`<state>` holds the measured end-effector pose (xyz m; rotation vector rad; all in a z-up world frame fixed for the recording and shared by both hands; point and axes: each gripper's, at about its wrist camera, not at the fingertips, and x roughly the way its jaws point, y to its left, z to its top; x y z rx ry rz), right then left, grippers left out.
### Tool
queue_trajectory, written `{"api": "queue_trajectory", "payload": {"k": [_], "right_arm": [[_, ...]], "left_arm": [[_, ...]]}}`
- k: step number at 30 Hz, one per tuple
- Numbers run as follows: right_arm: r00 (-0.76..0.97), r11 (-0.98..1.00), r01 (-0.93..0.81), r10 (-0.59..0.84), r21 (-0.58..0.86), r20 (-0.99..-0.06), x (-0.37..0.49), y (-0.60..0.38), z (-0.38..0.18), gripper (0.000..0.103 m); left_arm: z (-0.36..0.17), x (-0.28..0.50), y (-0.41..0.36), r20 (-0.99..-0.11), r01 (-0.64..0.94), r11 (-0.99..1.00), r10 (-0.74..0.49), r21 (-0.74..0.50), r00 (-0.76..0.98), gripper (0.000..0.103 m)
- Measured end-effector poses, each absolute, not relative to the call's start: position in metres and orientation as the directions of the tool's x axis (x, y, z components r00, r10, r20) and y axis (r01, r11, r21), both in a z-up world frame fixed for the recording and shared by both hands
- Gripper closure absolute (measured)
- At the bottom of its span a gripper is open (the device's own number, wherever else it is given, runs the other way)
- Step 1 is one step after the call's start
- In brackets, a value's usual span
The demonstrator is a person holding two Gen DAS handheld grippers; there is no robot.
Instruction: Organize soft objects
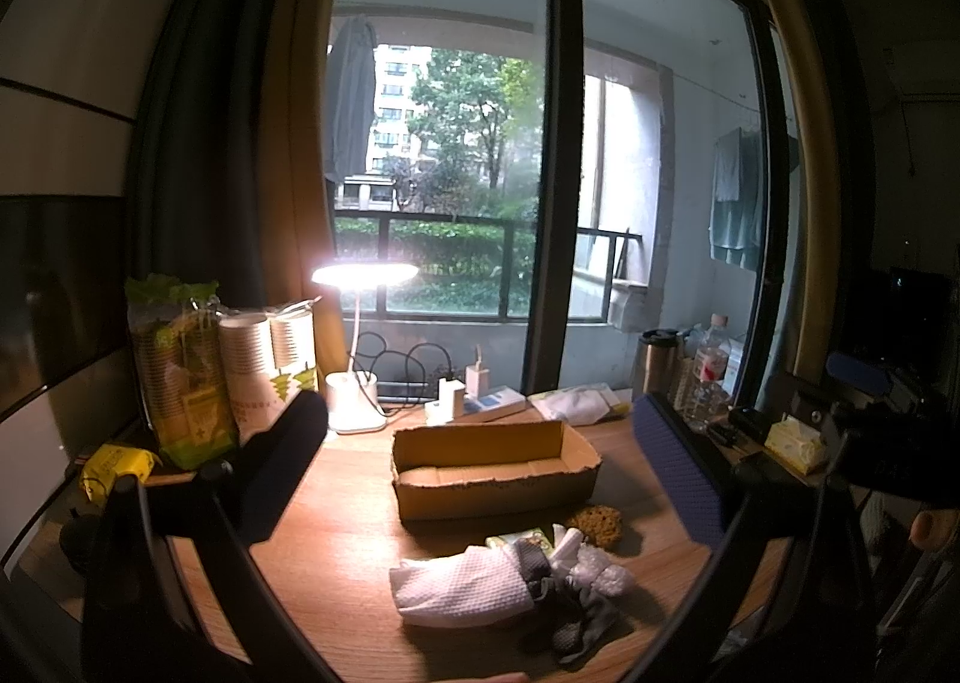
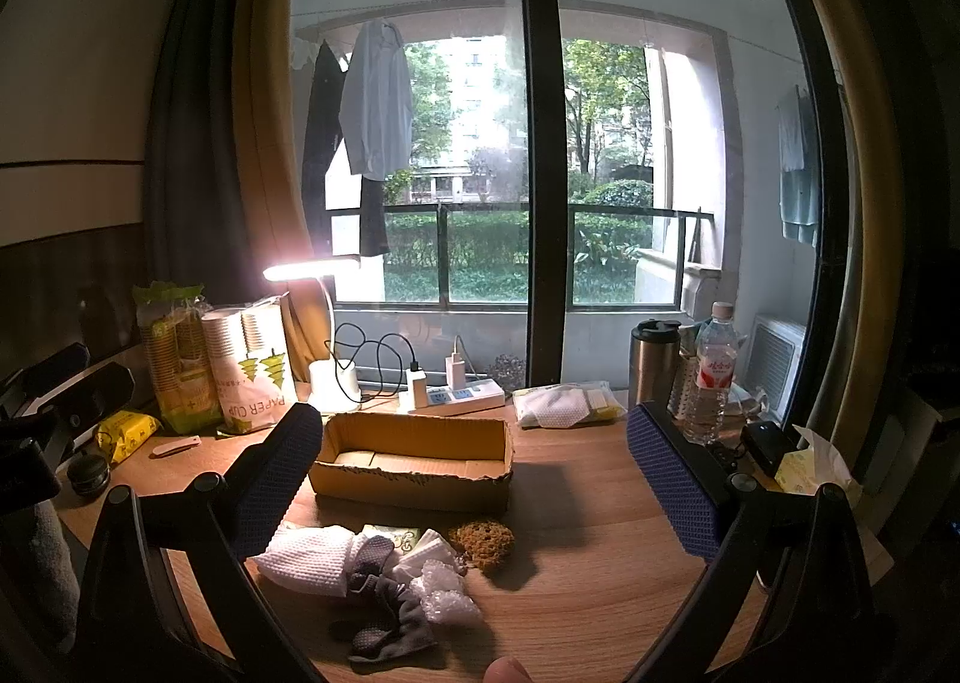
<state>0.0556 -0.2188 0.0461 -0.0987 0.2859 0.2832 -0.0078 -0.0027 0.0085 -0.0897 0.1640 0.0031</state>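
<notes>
Clutter rings your desk (image 2: 600,503): lit lamp (image 2: 312,269), paper-cup sleeves (image 2: 252,365), power strip (image 2: 456,398), water bottle (image 2: 714,371); cardboard box (image 2: 414,461) stands open behind the soft pile; white cloth (image 2: 306,560), grey glove (image 2: 390,617), bubble wrap (image 2: 447,593), sponge (image 2: 480,542) touch; your left gripper (image 1: 480,473) and right gripper (image 2: 474,479) hover spread wide, holding nothing.

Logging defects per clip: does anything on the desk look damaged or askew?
The cardboard box has a ragged, torn front rim. The soft items lie in a loose heap in front of it, white cloth over grey sock. Nothing spilled.
</notes>
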Motion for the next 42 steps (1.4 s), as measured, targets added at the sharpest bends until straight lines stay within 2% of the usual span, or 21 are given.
{"api": "queue_trajectory", "payload": {"k": [8, 13, 29, 42], "right_arm": [[0.917, 0.955, -0.29, 0.261, -0.055, -0.301, 0.06, -0.223, 0.043, 0.0], [0.906, 0.955, -0.29, 0.256, -0.054, -0.336, 0.073, -0.224, 0.032, 0.0], [0.817, 0.964, -0.265, 0.213, -0.02, -0.536, 0.138, -0.221, -0.046, 0.0], [0.741, 0.968, -0.251, 0.191, -0.002, -0.644, 0.177, -0.225, -0.096, 0.0]], "left_arm": [[0.01, -0.006, -0.008, -0.168, -0.003, 0.996, -0.012, -0.086, 0.986, 0.001], [0.001, 0.01, -0.008, -0.21, -0.011, 0.996, -0.007, -0.085, 0.978, 0.001], [-0.087, 0.084, 0.008, -0.467, -0.065, 0.991, 0.003, -0.118, 0.884, 0.001], [-0.157, 0.127, 0.012, -0.64, -0.079, 0.988, -0.024, -0.131, 0.768, 0.001]]}}
